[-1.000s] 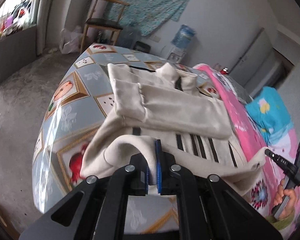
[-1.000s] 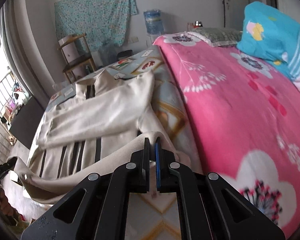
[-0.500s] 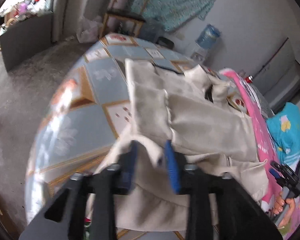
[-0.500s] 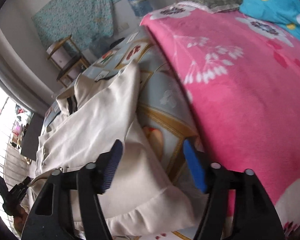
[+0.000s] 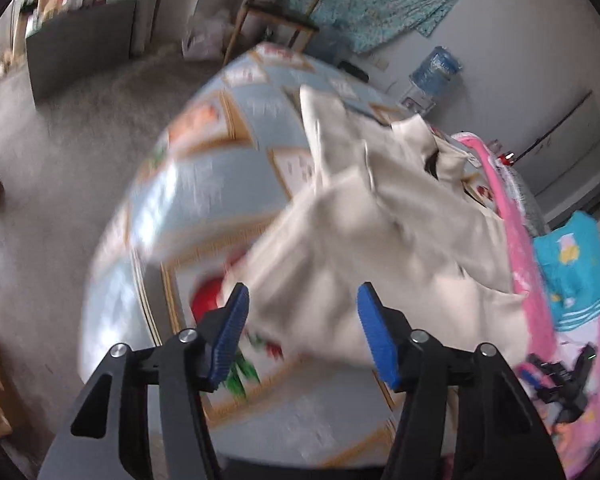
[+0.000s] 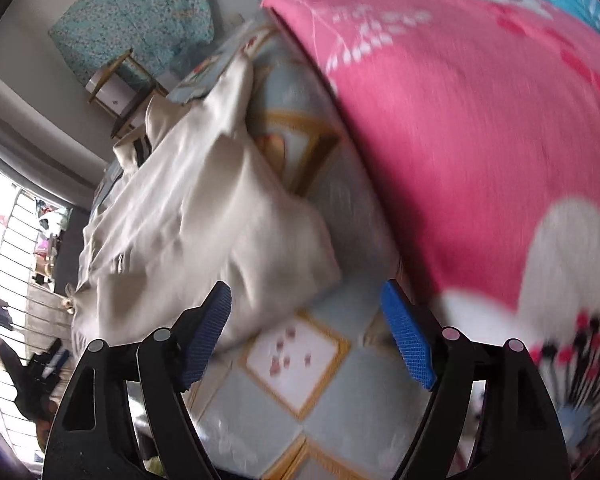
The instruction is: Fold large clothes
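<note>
A: Between the left tongs (image 5: pixel 300 332), what's there now?
B: Nothing pinched. Both tongs have just been opening and let go; the right tongs (image 6: pixel 306 334) gape too.
A: And the cream jacket (image 5: pixel 384 216)?
B: Folded over, lying just ahead on the bed cover (image 5: pixel 204 168).

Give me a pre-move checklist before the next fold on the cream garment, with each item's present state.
1. Left gripper released: ok, jaws have just been opening, pads apart, no cloth pinched.
2. Right gripper released: ok, jaws have just been opening, nothing between them.
3. Cream garment lying on the blue patterned sheet: ok.
4. Bottom half folded up over the body: ok, striped front covered.
5. Fold lying flat and edges lined up: cannot tell, frames are blurred.
6. Garment clear of the pink blanket: ok in the right wrist view.
</note>
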`<state>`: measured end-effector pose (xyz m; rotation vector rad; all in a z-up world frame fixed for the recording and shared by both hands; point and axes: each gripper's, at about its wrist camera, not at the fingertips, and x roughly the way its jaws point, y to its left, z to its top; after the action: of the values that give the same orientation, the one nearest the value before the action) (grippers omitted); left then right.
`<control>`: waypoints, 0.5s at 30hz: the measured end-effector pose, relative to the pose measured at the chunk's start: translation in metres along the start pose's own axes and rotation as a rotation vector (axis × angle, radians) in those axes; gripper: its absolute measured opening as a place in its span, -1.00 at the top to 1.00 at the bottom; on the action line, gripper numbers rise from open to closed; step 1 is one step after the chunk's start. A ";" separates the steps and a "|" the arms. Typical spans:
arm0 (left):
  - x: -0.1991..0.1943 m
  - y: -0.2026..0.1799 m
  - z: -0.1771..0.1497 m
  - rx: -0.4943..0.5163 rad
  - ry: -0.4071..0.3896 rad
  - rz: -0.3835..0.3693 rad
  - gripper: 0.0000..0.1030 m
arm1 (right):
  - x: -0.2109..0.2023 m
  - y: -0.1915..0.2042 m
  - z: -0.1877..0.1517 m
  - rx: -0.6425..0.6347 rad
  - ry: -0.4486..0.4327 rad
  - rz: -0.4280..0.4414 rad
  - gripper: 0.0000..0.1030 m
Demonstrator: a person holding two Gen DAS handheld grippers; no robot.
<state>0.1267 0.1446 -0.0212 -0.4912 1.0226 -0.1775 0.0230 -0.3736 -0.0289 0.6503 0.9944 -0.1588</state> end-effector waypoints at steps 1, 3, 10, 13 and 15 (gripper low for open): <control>0.003 0.004 -0.005 -0.030 0.020 -0.024 -0.09 | -0.001 -0.001 -0.004 0.007 0.008 0.012 -0.45; 0.010 0.012 -0.012 -0.094 0.050 -0.070 -0.09 | -0.001 -0.002 -0.012 0.015 0.022 0.048 -0.45; 0.030 0.036 -0.006 -0.283 0.040 -0.181 -0.09 | 0.001 -0.006 -0.010 0.069 -0.018 0.093 -0.47; 0.034 0.042 -0.001 -0.347 0.012 -0.207 -0.09 | 0.005 -0.005 -0.004 0.098 -0.053 0.097 -0.33; 0.036 0.038 0.002 -0.347 -0.016 -0.194 -0.06 | 0.007 -0.005 0.000 0.099 -0.071 0.077 -0.23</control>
<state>0.1437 0.1655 -0.0657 -0.9078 0.9939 -0.1685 0.0245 -0.3762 -0.0365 0.7676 0.8965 -0.1633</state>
